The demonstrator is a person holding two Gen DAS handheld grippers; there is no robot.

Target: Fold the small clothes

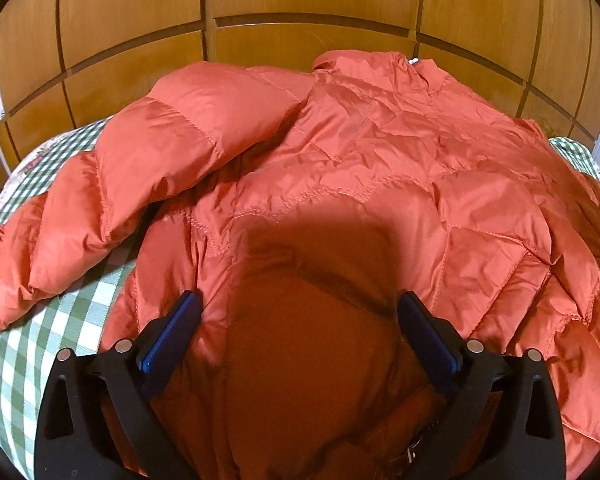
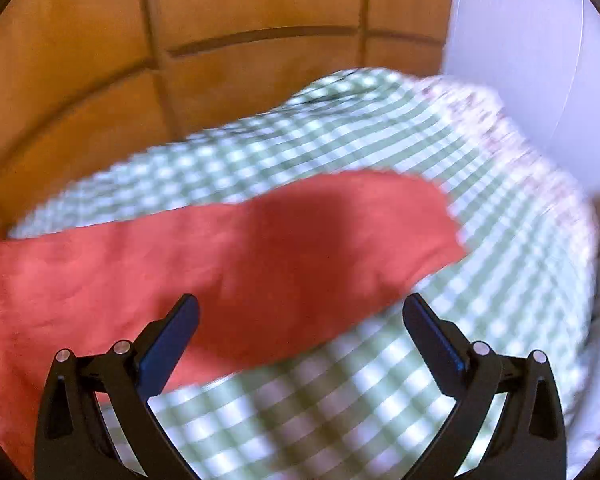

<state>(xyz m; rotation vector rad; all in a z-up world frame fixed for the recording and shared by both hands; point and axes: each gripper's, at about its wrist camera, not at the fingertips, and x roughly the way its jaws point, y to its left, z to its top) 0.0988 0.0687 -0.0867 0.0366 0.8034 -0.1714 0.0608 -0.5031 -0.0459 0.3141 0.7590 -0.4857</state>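
Note:
An orange quilted puffer jacket (image 1: 380,152) lies spread on a green-and-white checked bedcover (image 1: 24,360), collar at the far end, one sleeve (image 1: 148,176) stretched out to the left. My left gripper (image 1: 300,308) is open and empty, low over the jacket's near hem. In the blurred right wrist view, the jacket's other sleeve (image 2: 260,240) lies across the checked cover (image 2: 380,400). My right gripper (image 2: 300,308) is open and empty, just above that sleeve's near edge.
A wooden panelled wardrobe (image 1: 300,0) stands right behind the bed and also shows in the right wrist view (image 2: 100,60). A white wall (image 2: 520,60) is at the right. The bedcover's far right corner has a floral border (image 2: 480,96).

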